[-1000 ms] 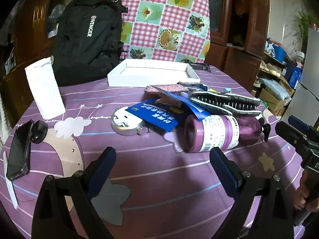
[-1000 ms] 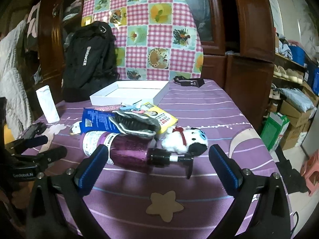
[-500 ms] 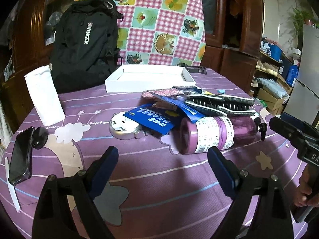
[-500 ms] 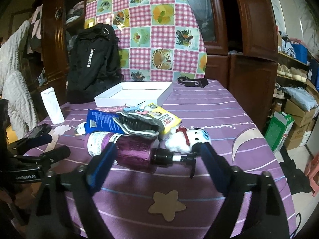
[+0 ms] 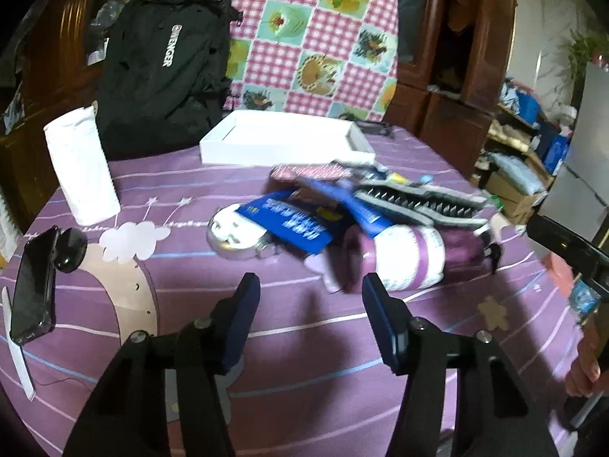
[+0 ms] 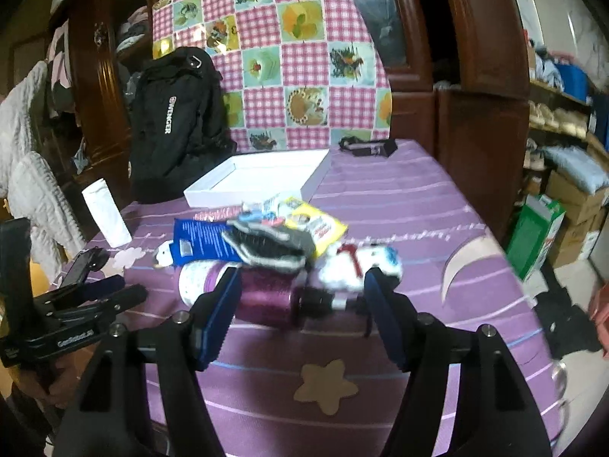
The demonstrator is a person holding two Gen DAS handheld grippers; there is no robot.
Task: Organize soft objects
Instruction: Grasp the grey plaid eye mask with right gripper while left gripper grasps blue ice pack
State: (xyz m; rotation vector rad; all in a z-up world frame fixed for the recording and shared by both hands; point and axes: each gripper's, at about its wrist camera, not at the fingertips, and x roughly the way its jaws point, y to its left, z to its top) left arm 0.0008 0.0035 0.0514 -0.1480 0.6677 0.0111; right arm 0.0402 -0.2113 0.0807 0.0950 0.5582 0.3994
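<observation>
Your left gripper (image 5: 310, 318) and right gripper (image 6: 300, 310) have just been closing, jaws apart, gripping nothing. The small white plush toy (image 6: 359, 268), somewhat blurred, lies right of the purple pump bottle (image 6: 262, 295); the grey knit gloves (image 6: 268, 243) lie behind it. Approach the toy squarely, avoiding the pump.

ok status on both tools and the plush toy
Both tools, left and right, empty, jaws just closing. Plush toy untouched. Purple bottle lies before it.
</observation>
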